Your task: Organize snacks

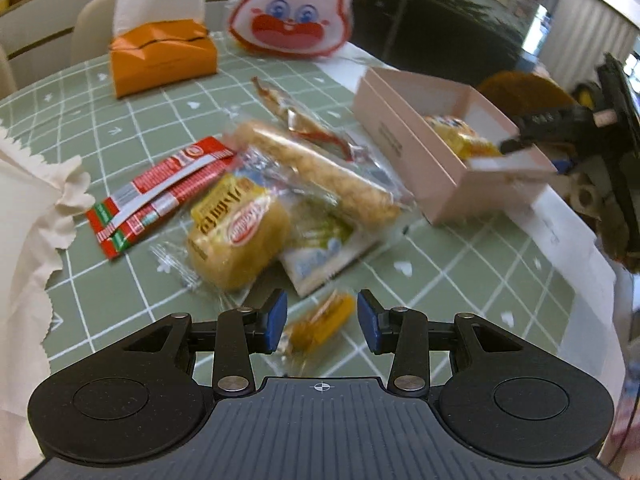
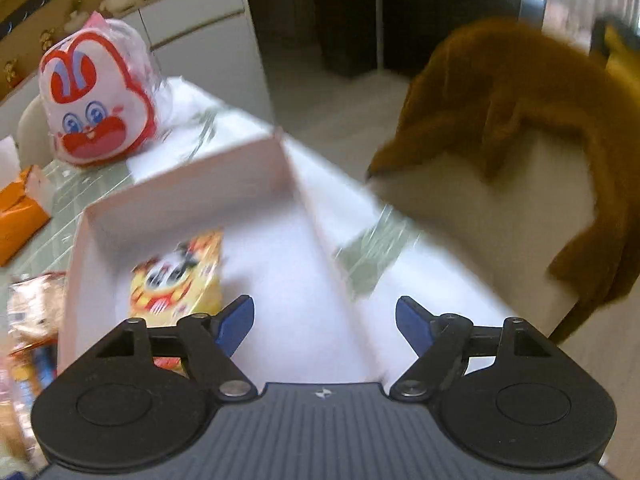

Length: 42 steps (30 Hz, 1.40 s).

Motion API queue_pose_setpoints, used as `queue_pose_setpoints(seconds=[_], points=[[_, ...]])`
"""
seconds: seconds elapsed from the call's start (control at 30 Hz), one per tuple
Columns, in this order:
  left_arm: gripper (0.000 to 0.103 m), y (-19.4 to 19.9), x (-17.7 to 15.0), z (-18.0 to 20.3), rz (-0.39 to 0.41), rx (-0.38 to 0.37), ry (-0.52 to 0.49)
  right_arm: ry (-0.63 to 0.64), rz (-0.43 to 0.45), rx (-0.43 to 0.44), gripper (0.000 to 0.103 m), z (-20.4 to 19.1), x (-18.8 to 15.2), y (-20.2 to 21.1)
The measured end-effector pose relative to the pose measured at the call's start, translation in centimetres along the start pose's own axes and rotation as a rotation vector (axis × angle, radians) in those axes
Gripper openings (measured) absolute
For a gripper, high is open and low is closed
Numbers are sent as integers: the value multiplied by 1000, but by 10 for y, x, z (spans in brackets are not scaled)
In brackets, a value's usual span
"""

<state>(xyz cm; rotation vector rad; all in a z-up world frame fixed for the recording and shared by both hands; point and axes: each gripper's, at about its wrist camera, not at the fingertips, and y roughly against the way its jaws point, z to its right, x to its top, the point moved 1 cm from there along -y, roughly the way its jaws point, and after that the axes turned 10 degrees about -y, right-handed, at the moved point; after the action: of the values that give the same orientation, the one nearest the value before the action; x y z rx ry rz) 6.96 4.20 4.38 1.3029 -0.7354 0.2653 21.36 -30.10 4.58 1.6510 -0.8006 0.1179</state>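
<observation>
Pink box (image 2: 192, 184) holds yellow snack packet (image 2: 180, 280).

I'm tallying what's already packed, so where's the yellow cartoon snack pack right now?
The yellow cartoon snack pack lies inside the pink box, in its left half in the right wrist view, just ahead of the open right gripper.

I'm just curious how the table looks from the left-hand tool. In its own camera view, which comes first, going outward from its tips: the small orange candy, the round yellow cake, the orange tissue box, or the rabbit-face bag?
From the left gripper:
1. Small orange candy, between the open tips.
2. Round yellow cake, slightly left.
3. Orange tissue box, far left.
4. Rabbit-face bag, at the table's far edge.
</observation>
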Motion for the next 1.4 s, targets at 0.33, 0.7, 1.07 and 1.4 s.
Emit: queue_pose_setpoints(seconds=[0.33,0.7,1.07,1.4], points=[[44,-15,-1,5,-90,-59,-155,47,6,23,81,-21,-40,23],[25,-3,-14,-19,-65,-148,-19,44,74,-17,81,-34,-87,73],[25,53,-48,-80,-55,30,115,37,-98,101,81,-142,-160,65],[25,63,-71,-109,-66,23,172,156,-86,72,84,-256,-187,47]])
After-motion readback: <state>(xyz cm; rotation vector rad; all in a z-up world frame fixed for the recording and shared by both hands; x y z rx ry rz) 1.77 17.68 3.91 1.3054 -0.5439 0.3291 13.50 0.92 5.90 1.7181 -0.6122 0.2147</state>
